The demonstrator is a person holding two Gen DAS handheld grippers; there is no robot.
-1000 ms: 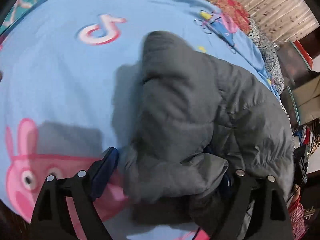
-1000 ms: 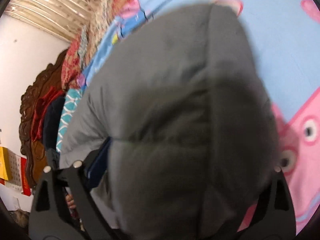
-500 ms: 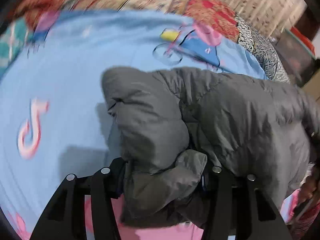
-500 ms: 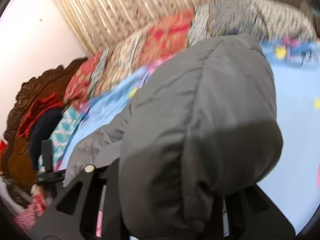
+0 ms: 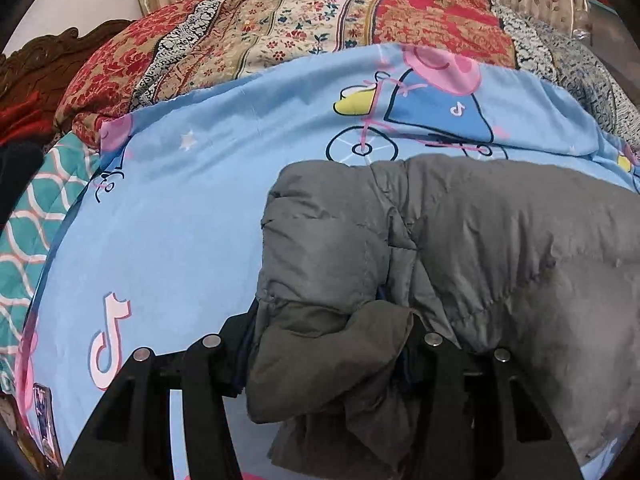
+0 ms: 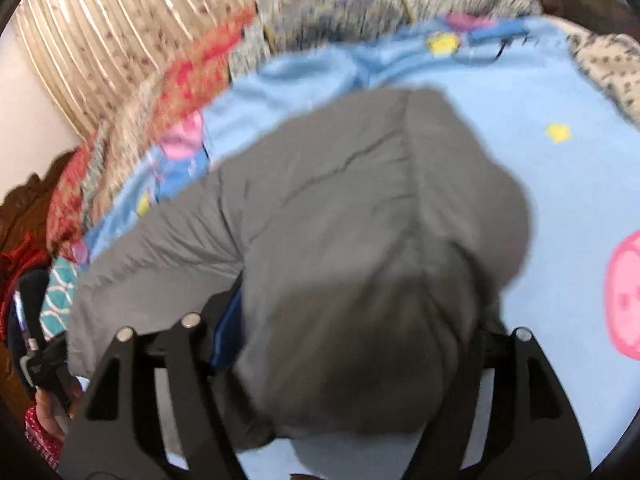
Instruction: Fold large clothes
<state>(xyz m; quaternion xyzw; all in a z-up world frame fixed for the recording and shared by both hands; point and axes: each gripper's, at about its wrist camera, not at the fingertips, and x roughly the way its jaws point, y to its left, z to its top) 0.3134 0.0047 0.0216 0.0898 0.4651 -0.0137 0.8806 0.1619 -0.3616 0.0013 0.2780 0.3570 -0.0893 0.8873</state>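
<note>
A grey padded jacket [image 5: 500, 248] lies bunched on the light blue cartoon bedsheet [image 5: 192, 208]. My left gripper [image 5: 328, 344] is shut on a thick fold of the jacket's near left corner, which bulges between its black fingers [image 5: 208, 364]. In the right wrist view the same jacket [image 6: 360, 240] fills the middle, and my right gripper [image 6: 344, 344] is shut on its bulky near end, held over the sheet [image 6: 560, 200]. The left gripper [image 6: 40, 356] shows at the far left there.
Patterned red and floral quilts [image 5: 320, 16] are piled along the far side of the bed before a striped curtain [image 6: 120, 20]. A carved wooden headboard [image 5: 44, 48] and a teal patterned cloth [image 5: 28, 216] are at the left.
Both grippers have lifted and swung with the jacket held, so the views now look toward the far quilts. The jacket has been carried toward the far side of the sheet.
</note>
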